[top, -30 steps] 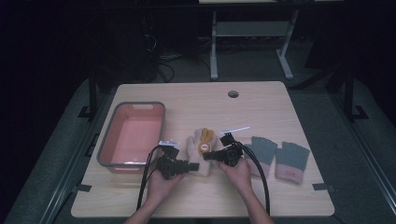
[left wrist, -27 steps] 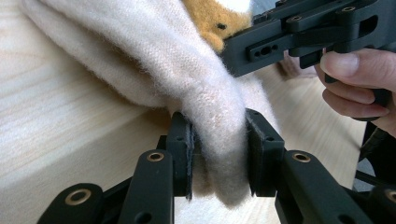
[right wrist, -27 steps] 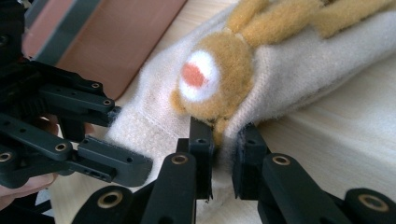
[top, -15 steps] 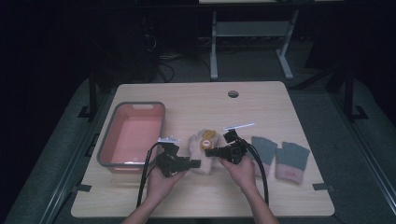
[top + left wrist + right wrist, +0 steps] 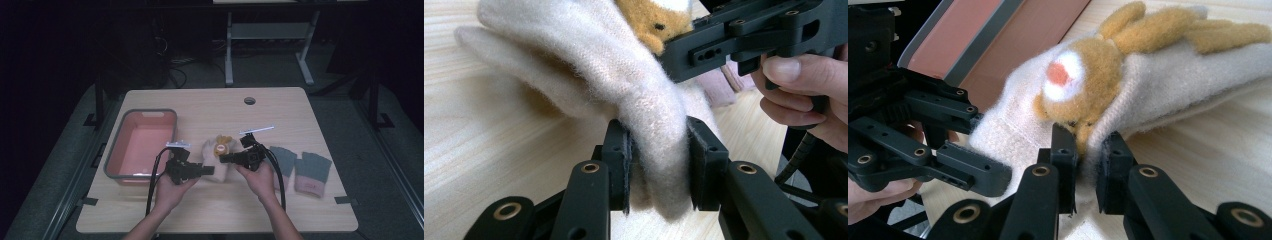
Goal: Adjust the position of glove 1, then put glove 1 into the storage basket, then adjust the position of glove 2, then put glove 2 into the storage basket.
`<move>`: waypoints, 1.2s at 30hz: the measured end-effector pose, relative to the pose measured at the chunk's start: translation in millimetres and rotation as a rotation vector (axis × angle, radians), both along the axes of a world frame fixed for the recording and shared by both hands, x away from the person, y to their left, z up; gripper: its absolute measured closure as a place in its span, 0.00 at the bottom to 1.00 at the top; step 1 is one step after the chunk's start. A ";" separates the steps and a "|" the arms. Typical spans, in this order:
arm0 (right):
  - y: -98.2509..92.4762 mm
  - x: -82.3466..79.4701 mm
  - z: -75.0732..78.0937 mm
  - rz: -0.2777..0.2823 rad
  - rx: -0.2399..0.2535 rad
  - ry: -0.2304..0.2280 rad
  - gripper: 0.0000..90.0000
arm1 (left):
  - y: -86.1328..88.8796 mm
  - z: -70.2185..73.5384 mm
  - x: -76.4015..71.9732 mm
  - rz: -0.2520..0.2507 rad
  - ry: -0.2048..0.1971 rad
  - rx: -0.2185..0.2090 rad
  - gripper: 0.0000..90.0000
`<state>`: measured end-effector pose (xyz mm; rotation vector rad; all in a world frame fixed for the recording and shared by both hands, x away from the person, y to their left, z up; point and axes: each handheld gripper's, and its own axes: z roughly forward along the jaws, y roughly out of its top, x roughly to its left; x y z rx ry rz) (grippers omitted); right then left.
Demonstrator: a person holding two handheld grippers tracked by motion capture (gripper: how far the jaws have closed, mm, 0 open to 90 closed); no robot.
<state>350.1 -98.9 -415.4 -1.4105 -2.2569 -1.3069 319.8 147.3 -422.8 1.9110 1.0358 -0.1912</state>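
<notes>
Gripping a cream woolly mitten (image 5: pixel 216 159) from both sides, a person's two hands work at the middle of a pale wooden bench (image 5: pixel 210 107). The left gripper (image 5: pixel 206 170) has its jaws clamped on a thick fold of the mitten's fuzzy knit, seen close in the left gripper view, where the fabric bulges up between the black pads (image 5: pixel 620 159). The right gripper (image 5: pixel 225 158) pinches the mitten's edge right beside a small orange-brown plush animal face (image 5: pixel 1079 82) with a white and red patch sewn on it. The mitten sits between the two grippers, just right of a pink tub (image 5: pixel 145 145) with a grey rim, which lies at the bench's left side. A pair of grey gloves with pink cuffs (image 5: pixel 300 167) lies flat on the bench to the right, near the right hand (image 5: pixel 260 177). A round cable hole (image 5: pixel 249 100) marks the bench's far edge.
</notes>
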 end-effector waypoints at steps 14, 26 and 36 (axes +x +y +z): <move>3.2 -0.8 13.7 0.013 -0.018 -0.016 0.89 | 2.9 9.4 -0.4 -0.008 -0.010 -0.013 0.74; 2.2 -0.1 25.8 0.017 -0.027 -0.030 0.89 | 2.8 19.2 0.6 -0.017 -0.027 -0.019 0.74; 5.6 1.4 34.4 0.026 -0.017 -0.033 0.89 | 9.4 27.9 0.6 -0.007 -0.030 -0.033 0.74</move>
